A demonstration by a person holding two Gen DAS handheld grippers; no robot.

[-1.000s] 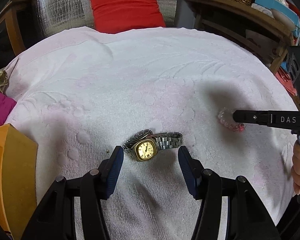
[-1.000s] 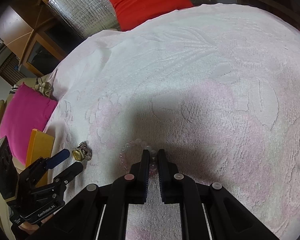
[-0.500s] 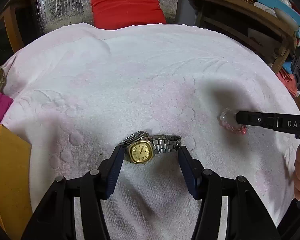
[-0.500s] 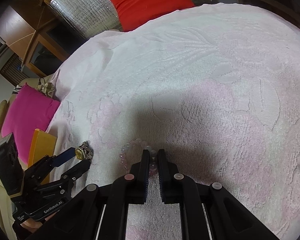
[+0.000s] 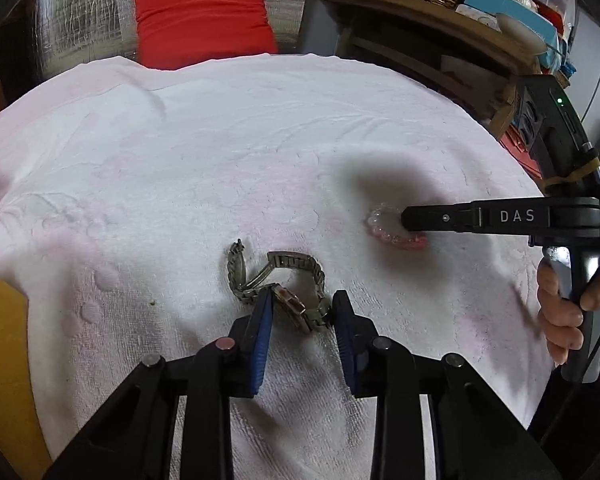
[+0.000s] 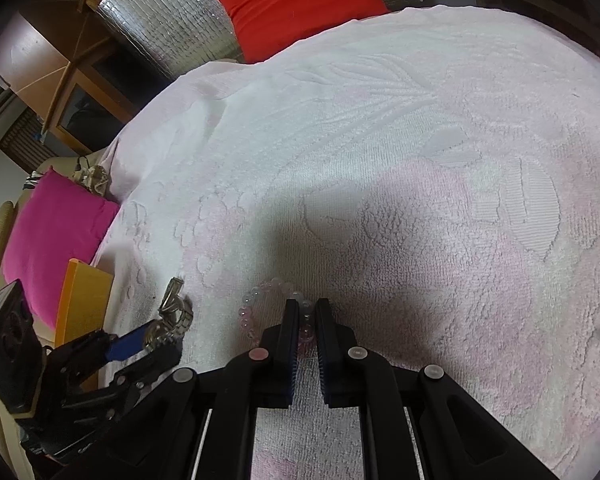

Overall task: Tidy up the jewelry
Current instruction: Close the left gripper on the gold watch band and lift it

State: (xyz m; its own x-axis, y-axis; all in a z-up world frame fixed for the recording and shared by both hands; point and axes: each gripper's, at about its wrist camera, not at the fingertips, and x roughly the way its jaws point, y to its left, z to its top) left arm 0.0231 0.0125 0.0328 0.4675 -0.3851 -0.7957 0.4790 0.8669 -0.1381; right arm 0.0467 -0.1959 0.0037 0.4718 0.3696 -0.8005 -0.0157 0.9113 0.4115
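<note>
Jaws first: the left gripper point(image 5: 300, 312) has just been closing, and its blue-padded fingers point(image 5: 260, 332) now pinch the gold-faced wristwatch with a silver metal link band point(image 5: 288, 300) by its case, tipped up on edge between the pads. One loose end of the band curls away toward 11 o'clock from the jaws, the other loops off toward 1 o'clock over the white-and-pink embossed terry towel point(image 5: 220, 160). At 9 o'clock of that gripper sits the corner of an orange box point(image 5: 0, 360).

Moving right, the right gripper point(image 6: 306, 312) has its jaws nearly together, clamped on the near side of the pale pink translucent bead bracelet point(image 6: 256, 300), and the rest of the ring lies flat on the towel fanning out to 11 o'clock from the tips. In the left wrist view that gripper comes in from 3 o'clock, with a hand point(image 5: 560, 312) on its handle. A red cushion point(image 6: 300, 4) is out at 12 o'clock beyond the towel.

Compared with a second ago, the watch was lying face up on the towel with the left jaws wide on either side; now it's squeezed and turned on edge. The bracelet and right gripper haven't budged.
</note>
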